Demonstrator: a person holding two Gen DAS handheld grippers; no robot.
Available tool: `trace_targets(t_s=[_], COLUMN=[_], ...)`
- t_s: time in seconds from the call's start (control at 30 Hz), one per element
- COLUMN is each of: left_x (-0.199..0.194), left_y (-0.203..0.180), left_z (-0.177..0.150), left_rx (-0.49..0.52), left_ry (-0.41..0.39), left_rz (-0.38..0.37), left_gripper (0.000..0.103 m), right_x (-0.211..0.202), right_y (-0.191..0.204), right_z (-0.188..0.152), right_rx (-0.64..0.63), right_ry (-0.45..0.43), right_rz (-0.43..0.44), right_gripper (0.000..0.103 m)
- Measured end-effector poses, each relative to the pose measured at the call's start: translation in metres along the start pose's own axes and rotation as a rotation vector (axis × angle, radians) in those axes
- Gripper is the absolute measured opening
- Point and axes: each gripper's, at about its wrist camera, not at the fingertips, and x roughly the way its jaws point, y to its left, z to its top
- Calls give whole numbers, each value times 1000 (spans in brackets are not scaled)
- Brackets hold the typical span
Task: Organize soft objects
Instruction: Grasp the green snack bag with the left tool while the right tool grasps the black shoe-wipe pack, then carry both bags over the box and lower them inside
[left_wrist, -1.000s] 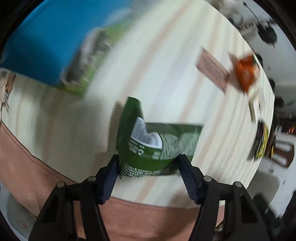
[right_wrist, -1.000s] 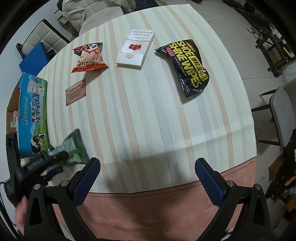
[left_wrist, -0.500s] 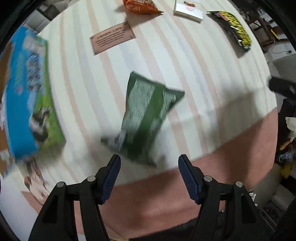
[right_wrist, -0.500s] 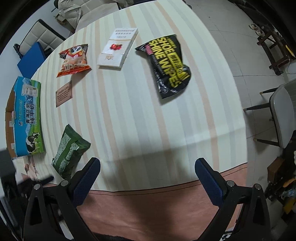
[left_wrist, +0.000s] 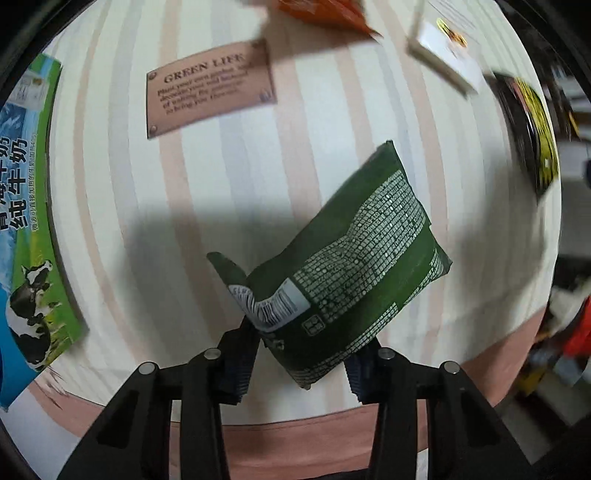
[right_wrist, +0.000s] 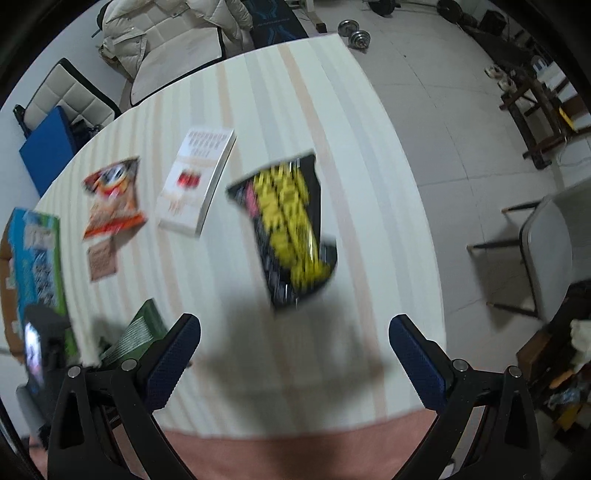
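Observation:
A dark green snack packet (left_wrist: 354, 266) with white print lies tilted on the striped tablecloth (left_wrist: 122, 206). My left gripper (left_wrist: 301, 358) is closing, and its pads pinch the packet's near corner. The right wrist view shows the same packet (right_wrist: 136, 332) at the lower left, with the left tool blurred beside it. My right gripper (right_wrist: 293, 354) stands open and empty above the table's near edge. A black and yellow wipes packet (right_wrist: 291, 229) lies just ahead of it. Further left lies an orange snack bag (right_wrist: 110, 199).
A white book (right_wrist: 195, 184) and a brown plaque (right_wrist: 101, 258) lie on the table. A blue and green milk carton box (right_wrist: 33, 258) sits at the left edge. Chairs stand behind the table and to its right.
Half a second ago the green packet lay loose ahead of the open left jaws; now they have closed on its corner. The right gripper has moved toward the black wipes packet.

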Motion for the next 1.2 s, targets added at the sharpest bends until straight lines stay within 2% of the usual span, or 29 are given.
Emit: trace_targets(t_s=[0.07,0.17,0.23,0.3,0.33,0.43,0.53,0.6,0.67,0.77,0.9,0.97,1.0,1.1,1.2], left_x=[-3,-8,-15,-20,-24,-38,-57,-61,-55,-35,9,21,20,11,6], left_y=[0,-5,-1,3,7,23,12,2,-21,-47,-68,-71,-71,-62,-51], left_z=[5,-5,-16,-29,-37,-62,-49,-28,-2,20,35,35,34,31,22], left_rx=[20,90,125,141,136,126,183,264,333,419,495,498,480,418,329], left_ry=[7,21,19,33,38,11,-36,-50,-45,7,138,144,120,81,51], left_rz=[-18,31,51,35,23,-9,13,69,112,159,205,230,226,171,99], left_gripper=[39,40,47,49,49,49,50,58,60,60,60,59,56,37,32], right_x=[16,47,62,73,76,74,76,76,77,76,74,73,73,74,72], right_y=[4,10,11,12,12,19,21,20,16,7,3,3,3,9,17], right_z=[24,51,62,67,68,64,45,25,3,-23,-34,-36,-37,-29,-36], right_rx=[-32,-68,-68,-65,-65,-112,-124,-141,-141,-97,-57,-39,-34,-28,-17], right_ry=[20,99,142,170,176,165,221,247,269,285,283,284,281,273,244], right_rz=[-18,-32,-7,-6,-13,-75,-61,-72,-62,-28,-22,-21,-23,-41,-57], right_gripper=[103,103,100,89,74,51,49,49,49,49,49,49,49,49,42])
